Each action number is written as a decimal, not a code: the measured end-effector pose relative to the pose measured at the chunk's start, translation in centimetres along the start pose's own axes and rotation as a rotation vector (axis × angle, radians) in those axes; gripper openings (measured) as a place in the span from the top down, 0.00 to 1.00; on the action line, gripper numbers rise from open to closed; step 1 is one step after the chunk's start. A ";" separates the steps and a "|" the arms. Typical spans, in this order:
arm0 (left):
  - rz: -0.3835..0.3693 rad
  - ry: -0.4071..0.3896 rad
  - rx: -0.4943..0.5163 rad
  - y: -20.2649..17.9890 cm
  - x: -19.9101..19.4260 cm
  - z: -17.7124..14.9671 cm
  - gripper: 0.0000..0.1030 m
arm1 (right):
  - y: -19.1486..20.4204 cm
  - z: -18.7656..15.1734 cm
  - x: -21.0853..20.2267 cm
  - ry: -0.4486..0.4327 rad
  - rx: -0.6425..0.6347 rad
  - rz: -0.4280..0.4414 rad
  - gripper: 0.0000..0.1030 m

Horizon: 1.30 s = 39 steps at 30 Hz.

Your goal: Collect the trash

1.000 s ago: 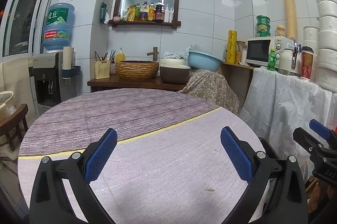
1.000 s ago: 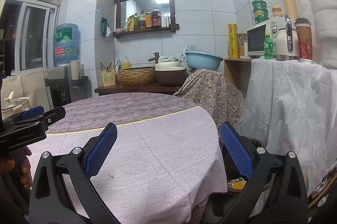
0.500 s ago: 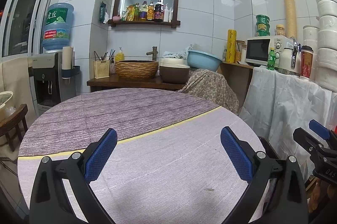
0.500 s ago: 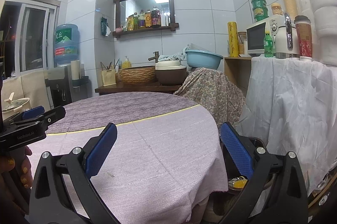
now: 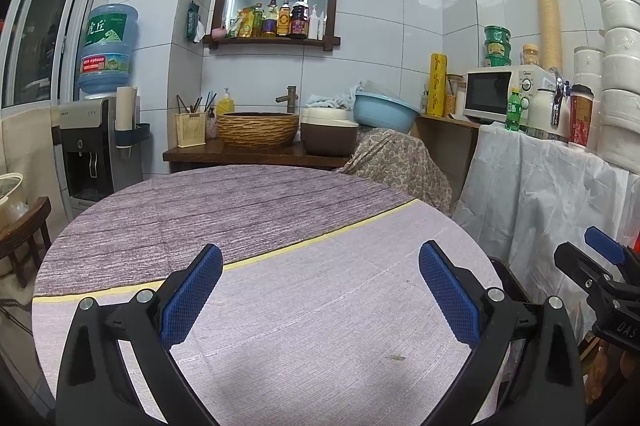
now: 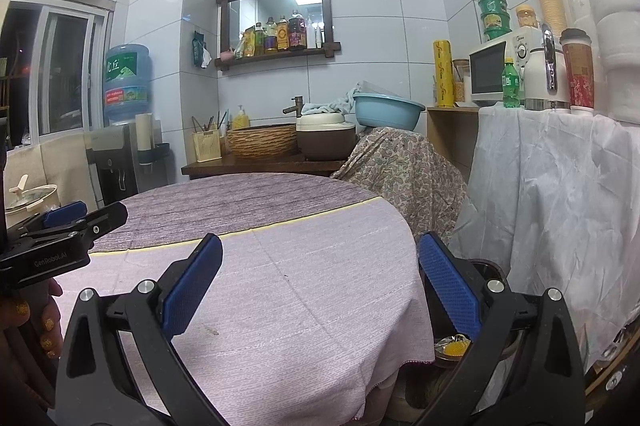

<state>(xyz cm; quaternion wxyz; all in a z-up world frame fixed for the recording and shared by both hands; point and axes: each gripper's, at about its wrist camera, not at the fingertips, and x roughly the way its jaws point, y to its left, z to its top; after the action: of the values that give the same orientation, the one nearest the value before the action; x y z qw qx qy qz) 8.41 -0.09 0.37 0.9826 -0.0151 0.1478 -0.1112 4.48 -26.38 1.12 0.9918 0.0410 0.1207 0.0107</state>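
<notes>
Left wrist view: the left gripper is spread wide and empty, its blue textured pads above a round worktop. The worktop is covered by a woven cloth, grey-brown on the far part and pale lilac on the near part, with a yellow band between them. A small dark scrap lies on the lilac cloth, near the right-hand pad. Behind stand a wicker-textured basin, a brown pot, a blue plastic bowl, a microwave and a water dispenser. The right gripper shows at the right edge.

Right wrist view: the right gripper is likewise released and holds nothing. It reaches over the worktop's right rim. A dark bin stands just beside the cloth's hanging edge, partly hidden by the right-hand finger; yellow scrap lies in it. A white sheet drapes the furniture beyond.
</notes>
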 end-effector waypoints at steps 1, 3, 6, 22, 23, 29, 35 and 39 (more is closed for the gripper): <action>0.000 0.001 0.001 0.0 0.0 0.0 0.05 | 0.0 0.0 0.0 0.000 0.001 0.000 0.06; 0.001 0.000 0.004 0.0 0.0 0.0 0.05 | 0.1 -0.1 0.0 0.000 0.000 0.000 0.06; -0.004 0.002 0.006 0.0 0.0 0.0 0.05 | 0.1 0.0 0.0 0.001 0.001 0.000 0.06; 0.011 0.011 0.031 -0.5 0.2 -0.3 0.05 | 0.2 -0.2 0.1 0.005 -0.001 0.000 0.06; 0.014 0.008 0.035 -0.6 0.1 -0.2 0.05 | 0.2 -0.3 0.1 0.005 0.000 0.001 0.06; 0.034 0.008 0.028 -0.6 0.0 -0.2 0.05 | 0.4 -0.4 0.2 0.008 -0.001 0.000 0.06; 0.022 0.026 0.008 -0.3 0.3 -0.1 0.05 | 0.5 -0.5 0.2 0.010 0.001 0.001 0.06; 0.019 0.031 0.010 -0.2 0.4 -0.1 0.05 | 0.6 -0.6 0.2 0.010 0.001 0.002 0.06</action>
<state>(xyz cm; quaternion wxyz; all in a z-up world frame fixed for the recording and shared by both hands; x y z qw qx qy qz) 8.67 -0.41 0.19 0.9813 -0.0072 0.1624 -0.1029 4.47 -25.77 0.51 0.9911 0.0413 0.1257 0.0117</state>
